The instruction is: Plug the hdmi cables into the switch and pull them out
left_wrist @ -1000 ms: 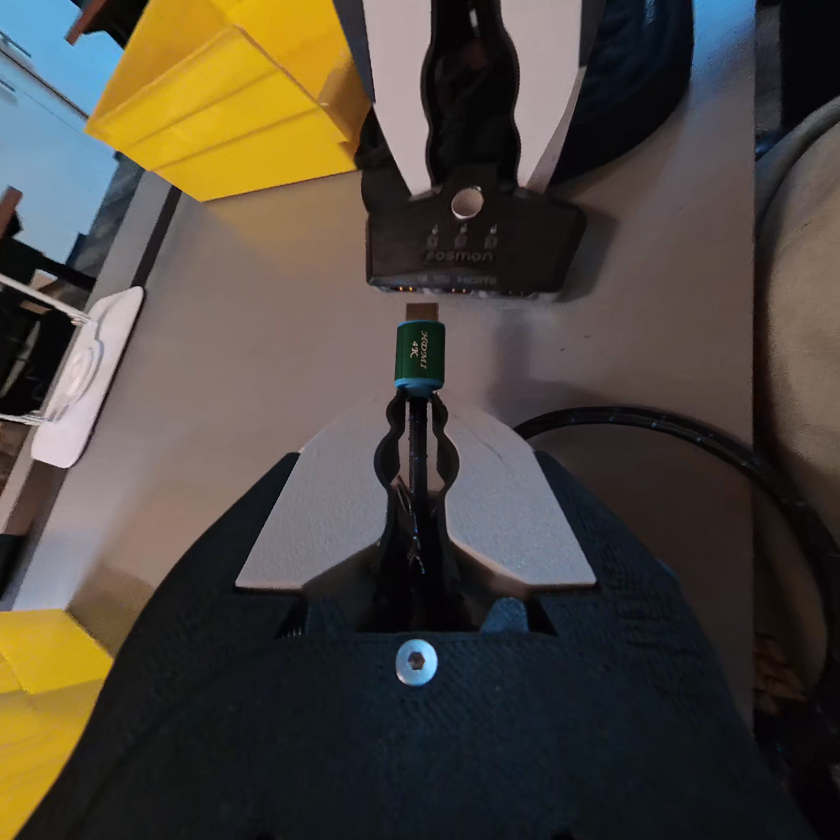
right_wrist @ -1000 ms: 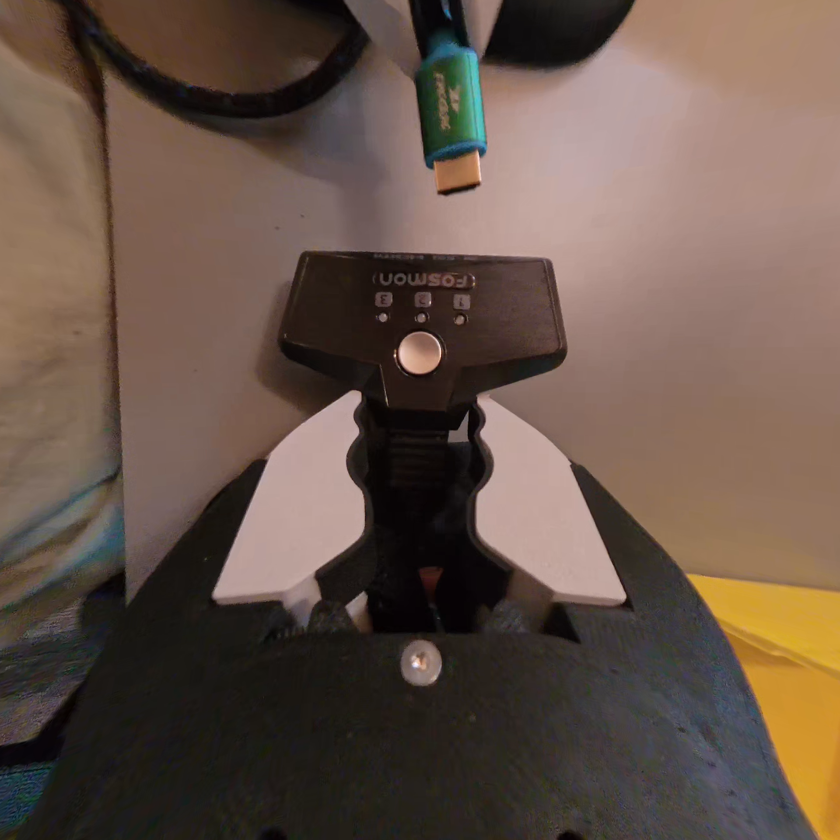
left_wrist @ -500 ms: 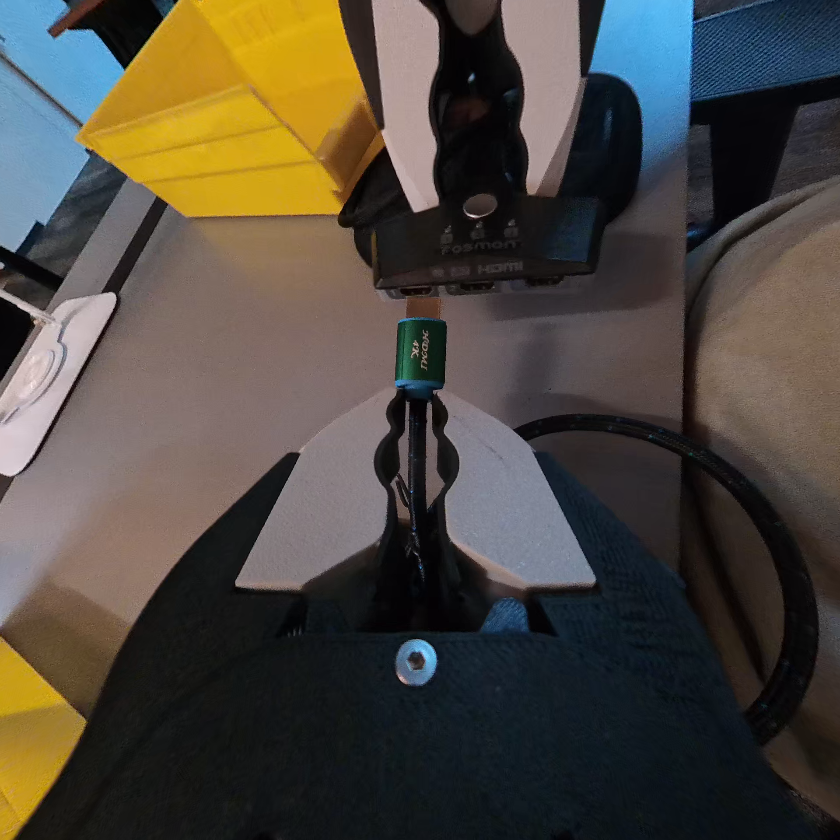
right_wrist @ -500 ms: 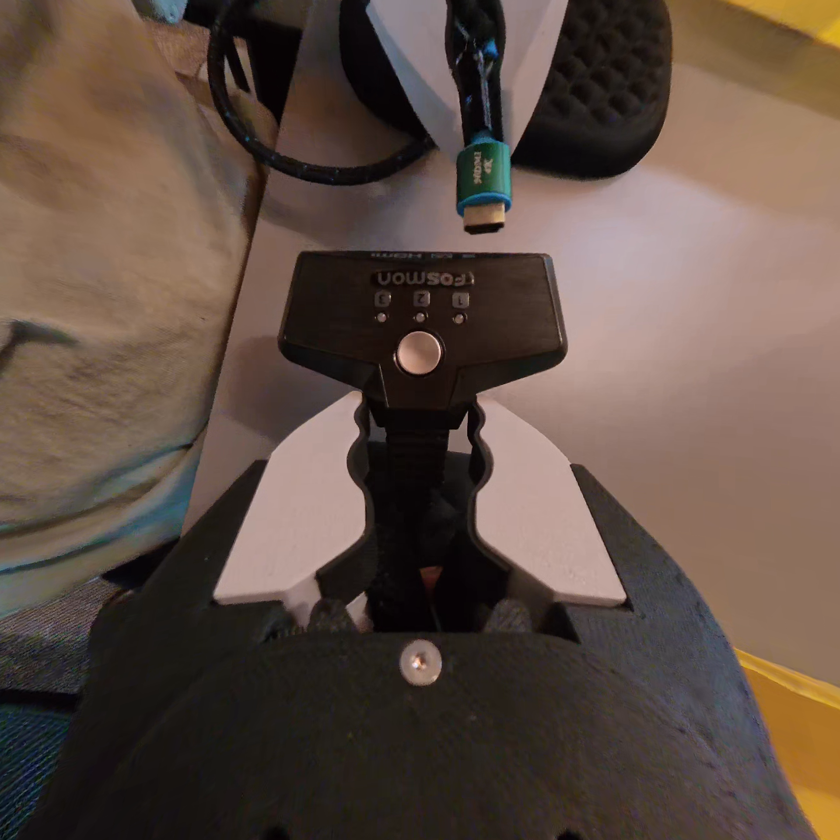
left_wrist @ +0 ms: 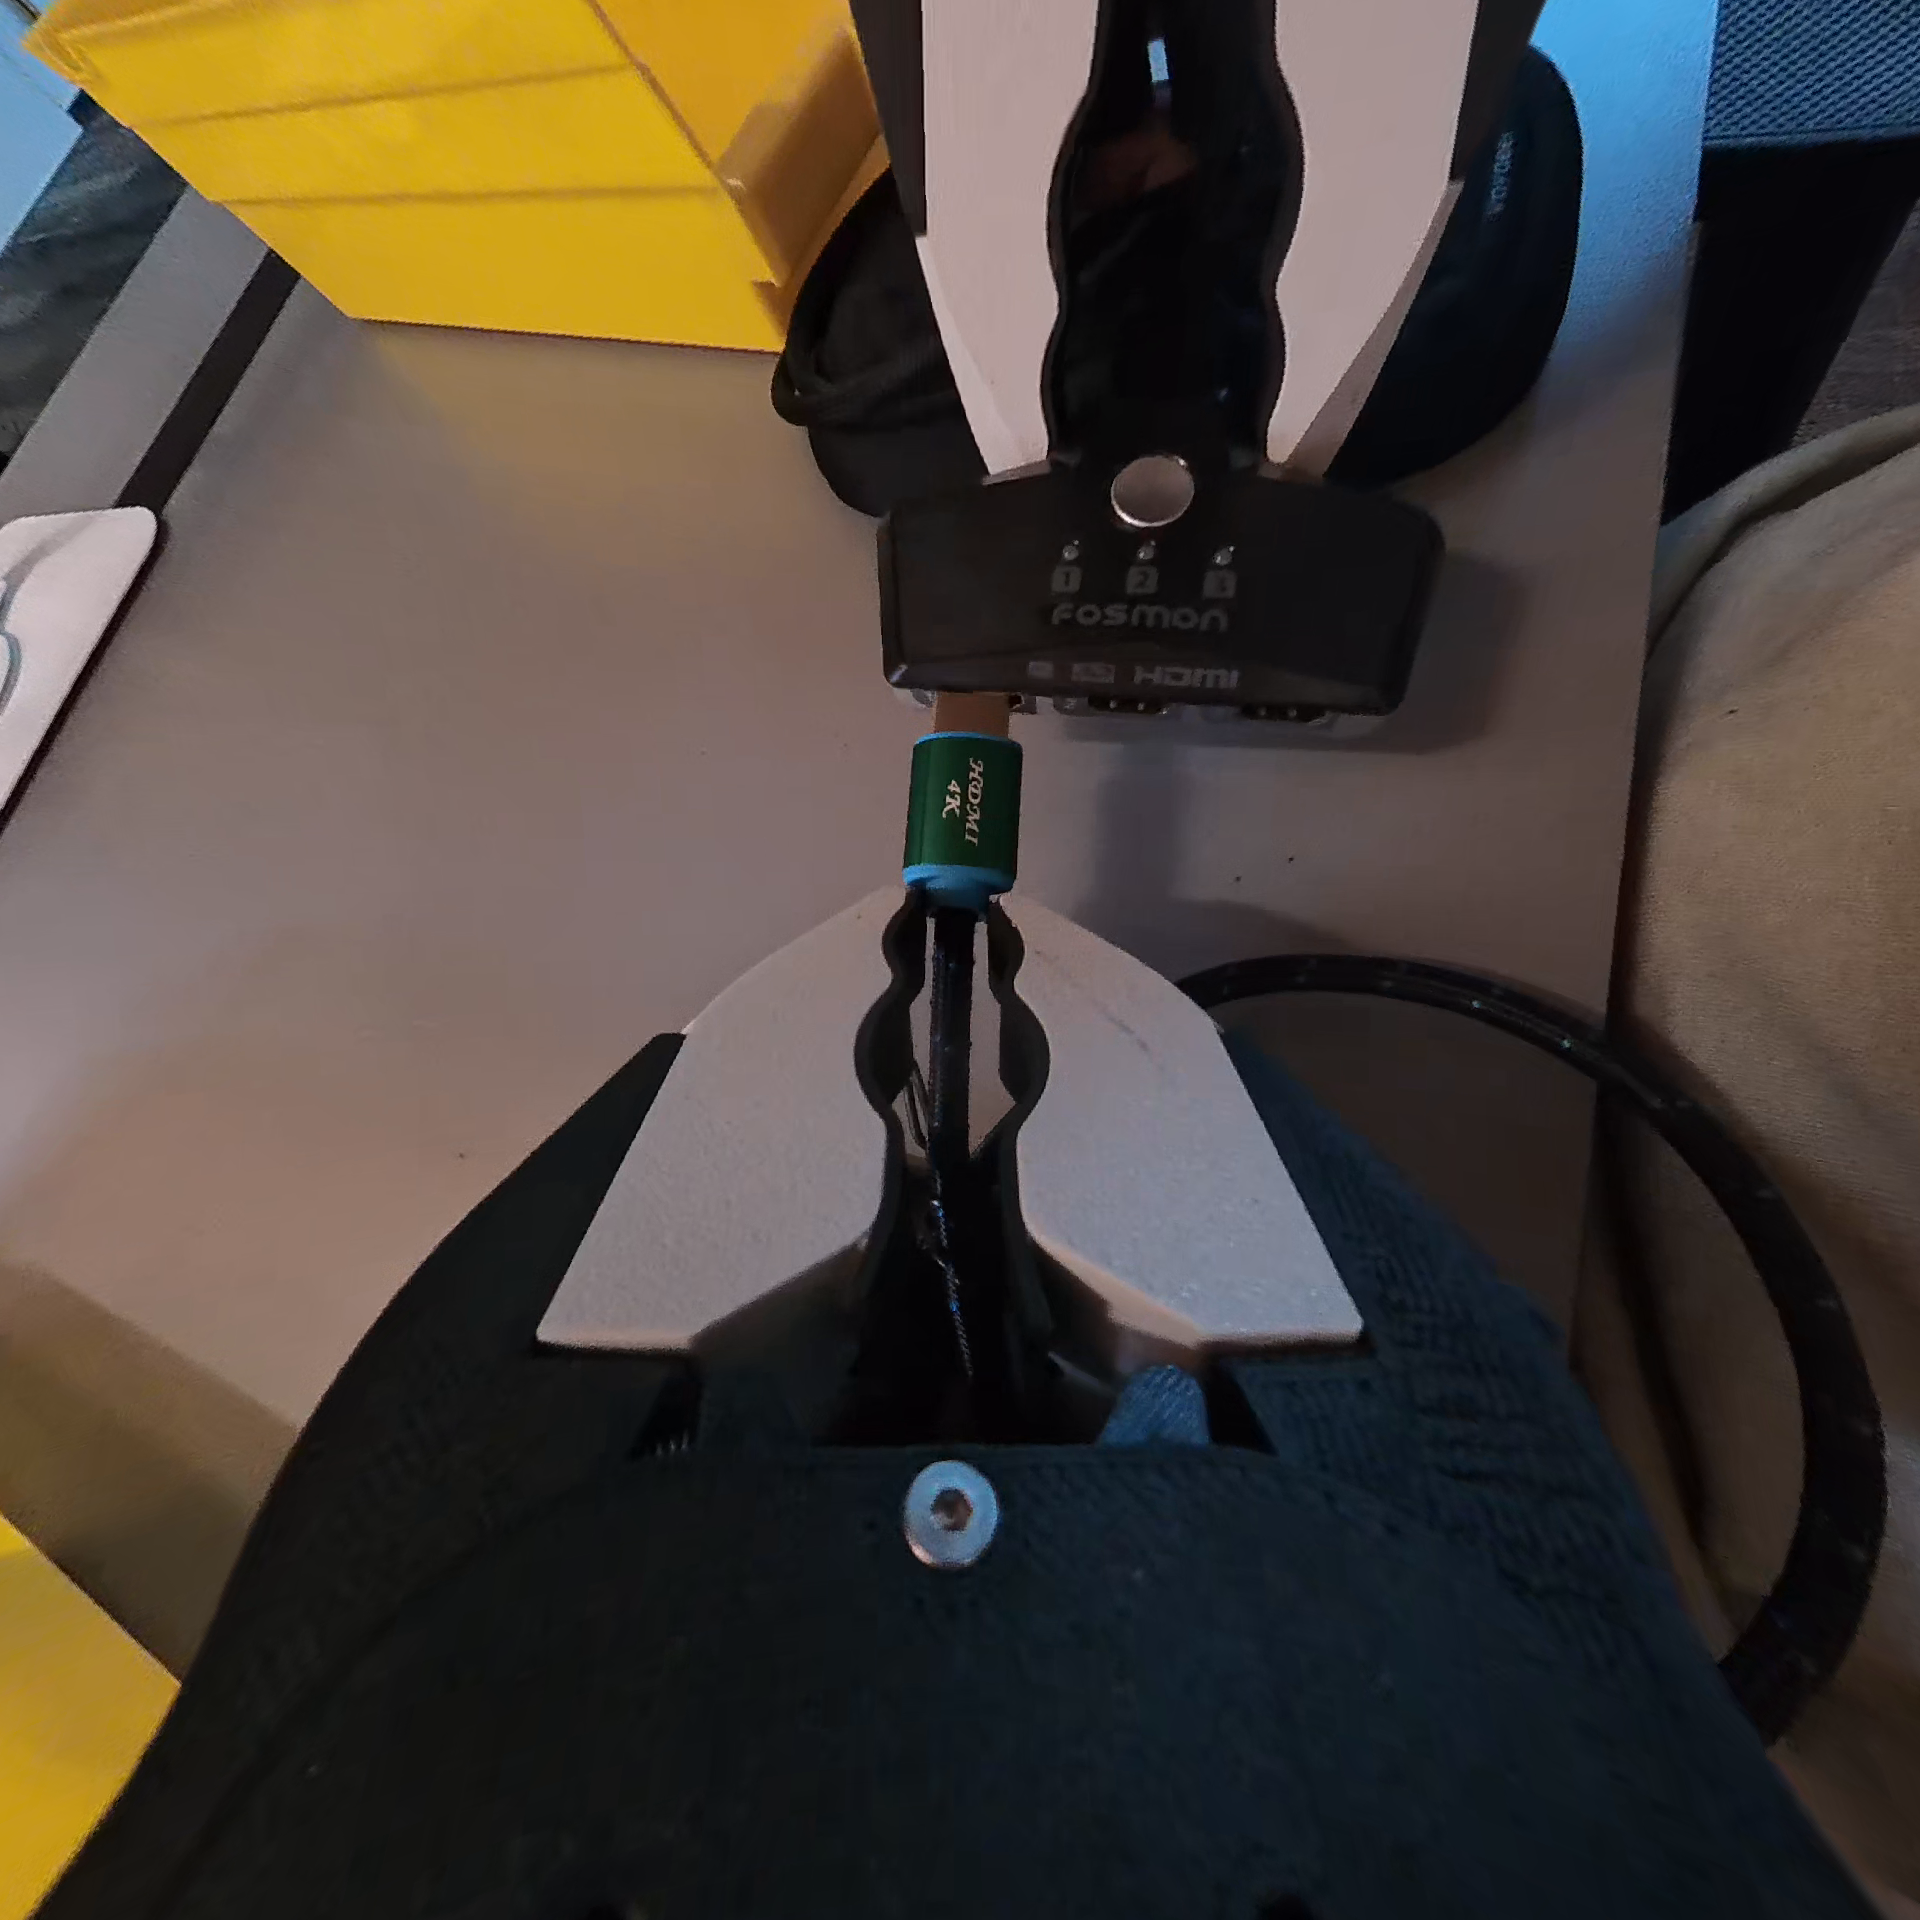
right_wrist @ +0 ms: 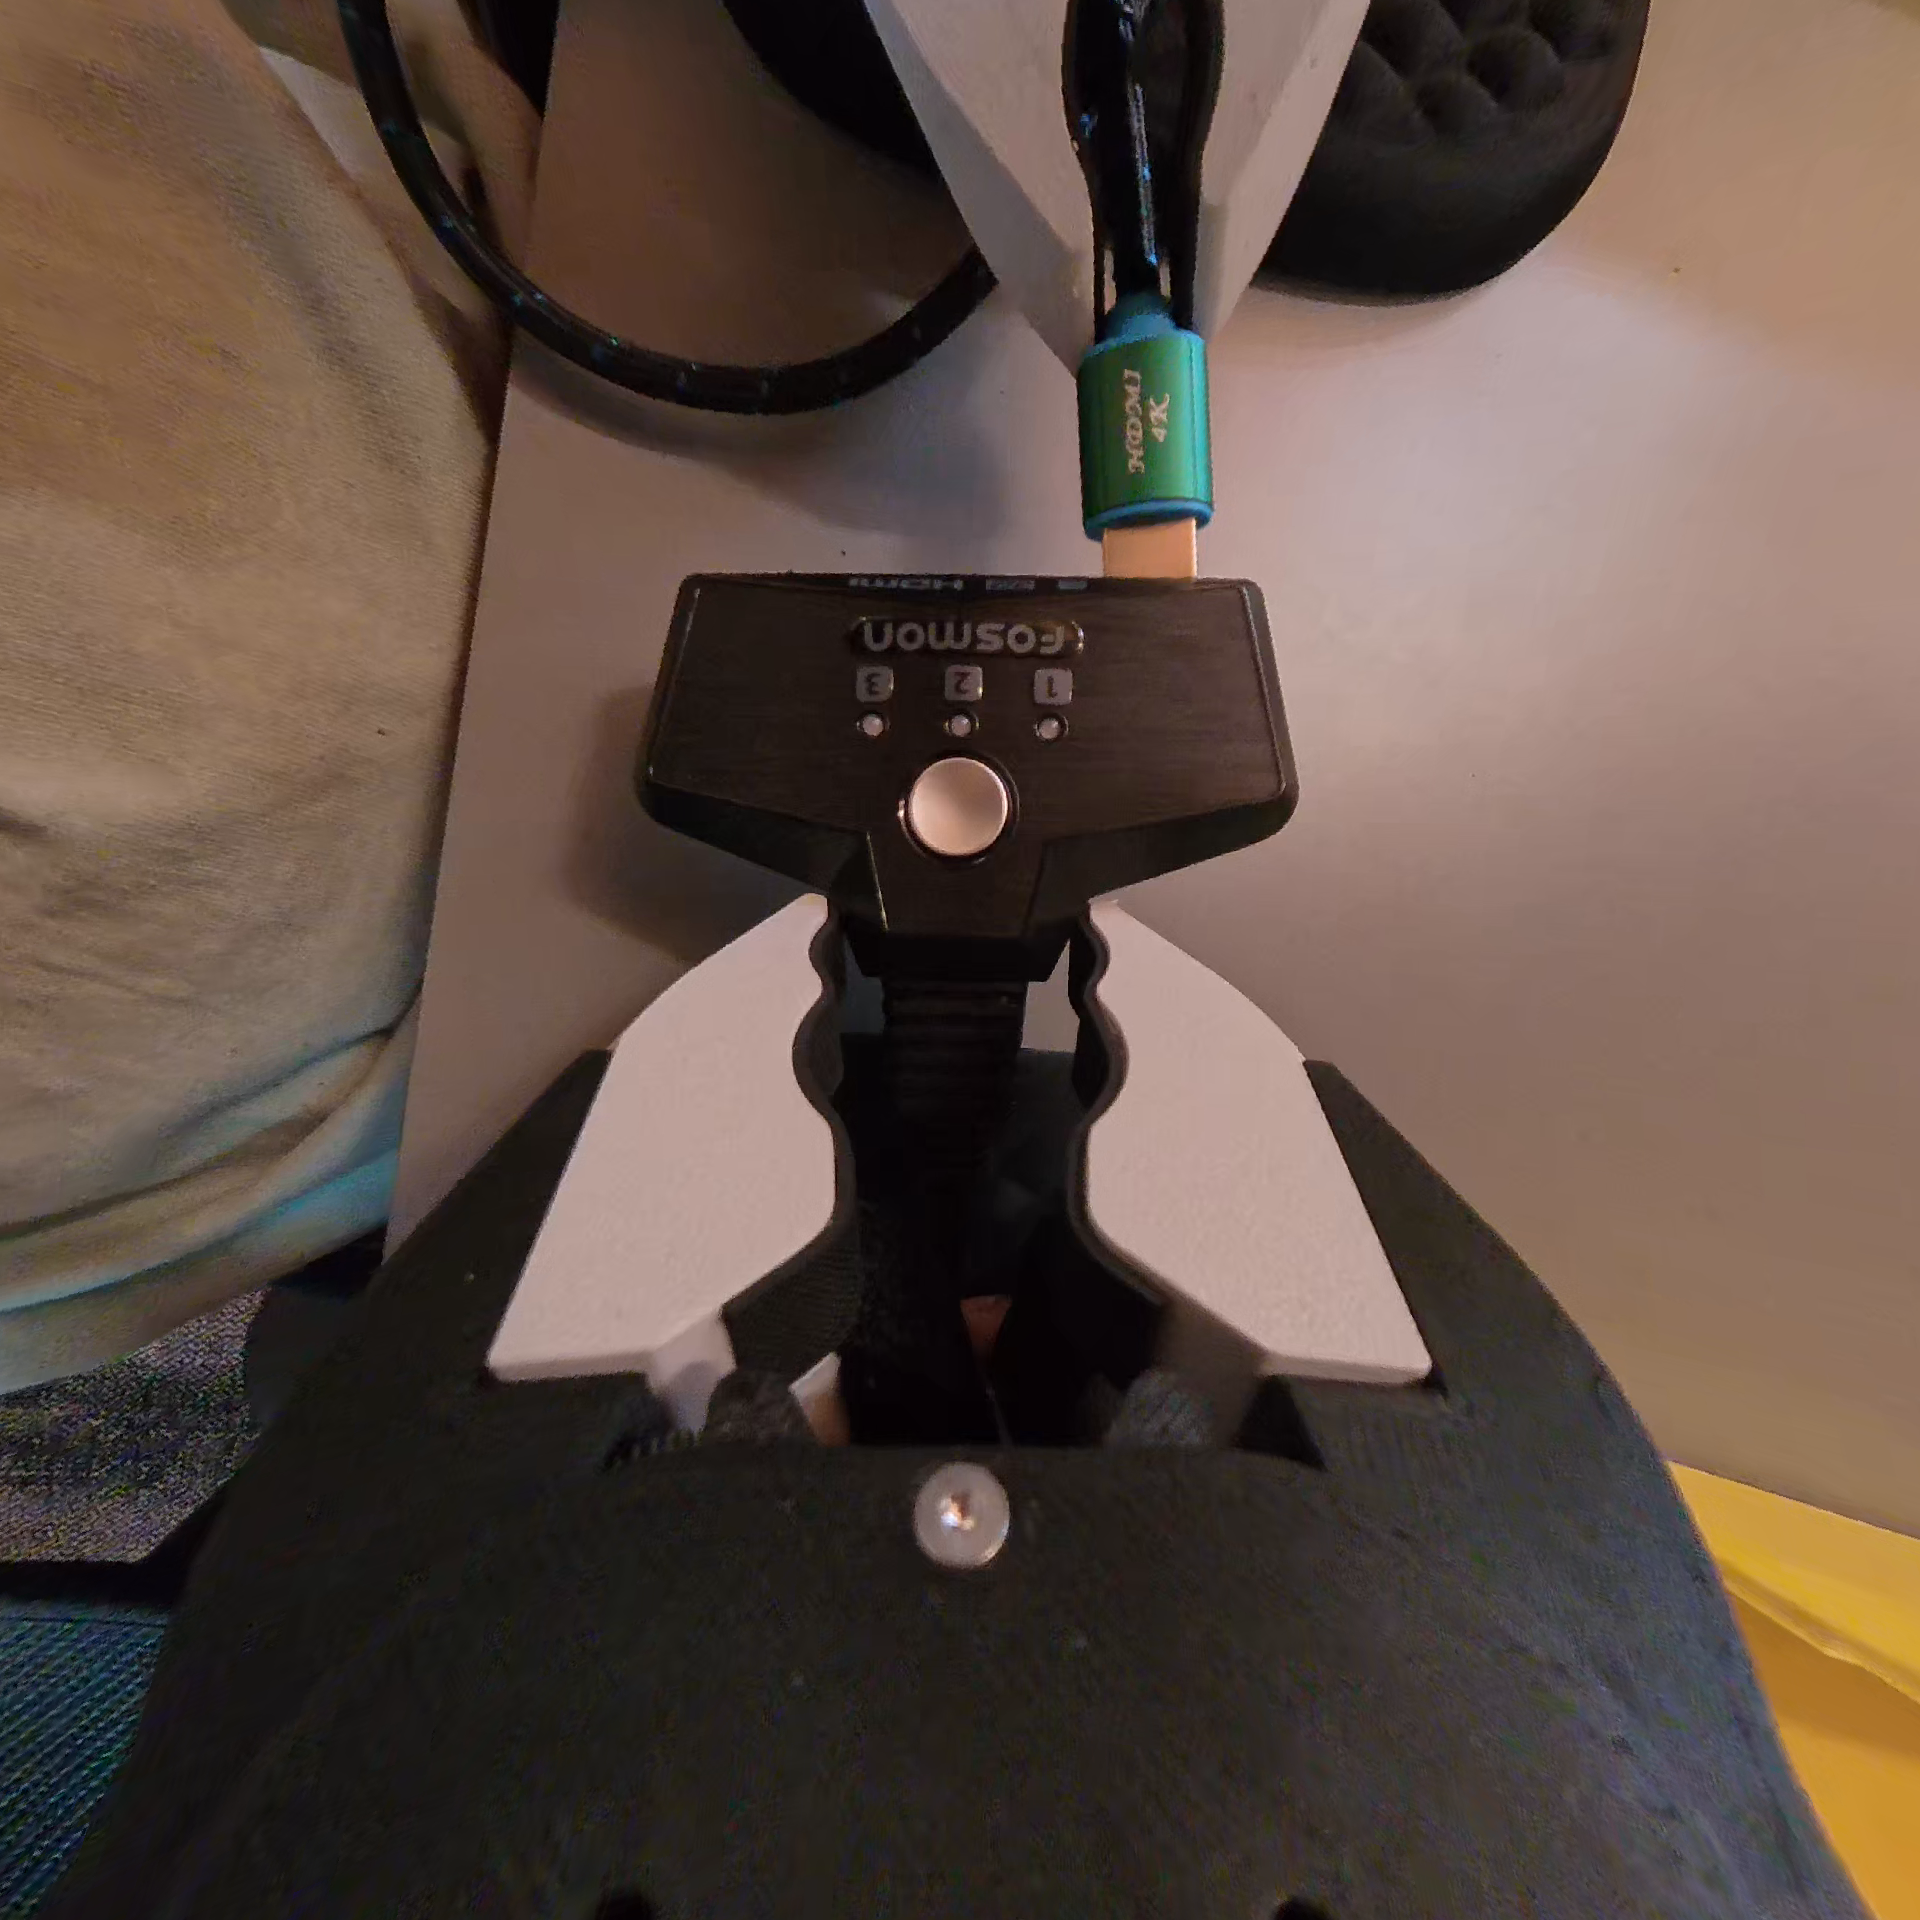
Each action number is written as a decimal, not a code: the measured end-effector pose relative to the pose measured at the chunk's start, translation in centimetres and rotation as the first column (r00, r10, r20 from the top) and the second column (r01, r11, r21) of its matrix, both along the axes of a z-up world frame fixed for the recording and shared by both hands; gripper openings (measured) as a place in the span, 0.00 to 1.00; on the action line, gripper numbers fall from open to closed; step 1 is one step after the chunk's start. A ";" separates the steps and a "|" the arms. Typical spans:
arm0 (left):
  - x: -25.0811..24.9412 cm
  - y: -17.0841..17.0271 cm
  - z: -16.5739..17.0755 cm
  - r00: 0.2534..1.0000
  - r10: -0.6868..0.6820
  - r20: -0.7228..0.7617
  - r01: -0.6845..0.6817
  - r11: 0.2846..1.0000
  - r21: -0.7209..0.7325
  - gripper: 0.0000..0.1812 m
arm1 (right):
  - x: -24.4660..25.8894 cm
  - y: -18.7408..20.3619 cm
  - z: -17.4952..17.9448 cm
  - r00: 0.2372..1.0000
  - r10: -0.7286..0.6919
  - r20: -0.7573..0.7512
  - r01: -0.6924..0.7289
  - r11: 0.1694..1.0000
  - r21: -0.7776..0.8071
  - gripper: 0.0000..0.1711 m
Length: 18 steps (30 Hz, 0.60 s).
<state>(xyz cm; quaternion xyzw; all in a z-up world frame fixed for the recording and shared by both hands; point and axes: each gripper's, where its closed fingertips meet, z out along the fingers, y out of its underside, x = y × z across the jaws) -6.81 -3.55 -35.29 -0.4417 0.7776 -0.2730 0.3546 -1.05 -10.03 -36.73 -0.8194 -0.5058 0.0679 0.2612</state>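
Left wrist view shows a yellow bin at the far left of the counter. Toward the middle, the left gripper is clamped on the braided cable just behind the green plug, whose gold tip meets the switch's leftmost port. The right gripper is clamped on the switch's rear neck. Insertion looks barely begun; the next move calls for a straight, level push while the switch is braced.
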 end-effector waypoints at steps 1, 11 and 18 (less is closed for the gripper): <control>0.0 0.0 -0.1 1.000 0.002 -0.003 -0.002 1.000 0.000 0.06 | 0.0 0.0 -0.1 1.000 0.000 0.005 0.000 1.000 0.001 0.25; 0.0 -0.1 -0.4 1.000 -0.010 -0.018 0.010 1.000 0.021 0.06 | 0.1 0.0 -0.2 0.999 0.012 0.031 -0.013 1.000 0.007 0.25; -0.1 -0.3 0.0 0.999 -0.033 -0.018 0.032 0.999 -0.029 0.06 | 0.0 0.3 0.2 0.996 0.067 0.057 -0.072 0.994 0.081 0.25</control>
